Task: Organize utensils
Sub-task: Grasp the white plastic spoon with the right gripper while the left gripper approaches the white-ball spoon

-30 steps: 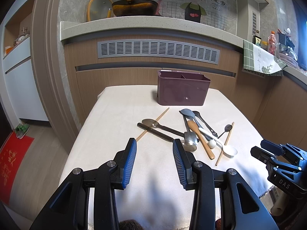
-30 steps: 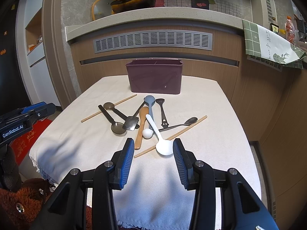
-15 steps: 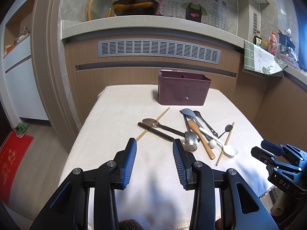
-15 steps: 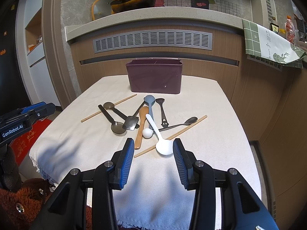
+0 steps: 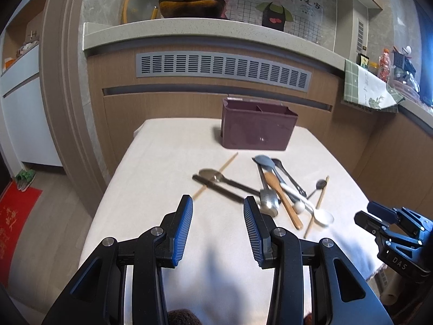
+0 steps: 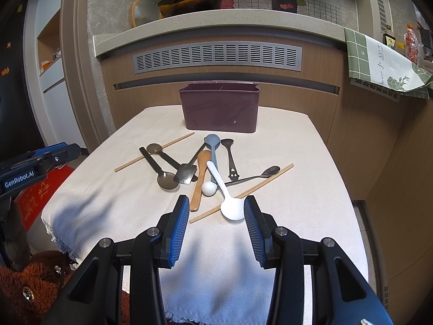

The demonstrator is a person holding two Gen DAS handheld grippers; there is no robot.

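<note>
Left claw [image 5: 217, 211] wide open, holding nothing, hovering over the cream-cloth tabletop [image 5: 162, 168]. Right claw [image 6: 213, 211] also wide open, nothing gripped; white plastic spoon [image 6: 230, 203] lies on the cloth just ahead of its fingertips. Jumbled pile of spoons, spatulas and wooden chopsticks [image 6: 200, 168] mid-tabletop. Dark-purple rectangular plastic utensil holder [image 6: 220, 107] upright at far edge, apart from the pile.

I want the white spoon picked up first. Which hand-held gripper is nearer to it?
Right. The right hand-held gripper hangs open just before the white spoon, its bowl showing between the fingers. The left hand-held gripper, also open, is off to the spoon's left.
</note>
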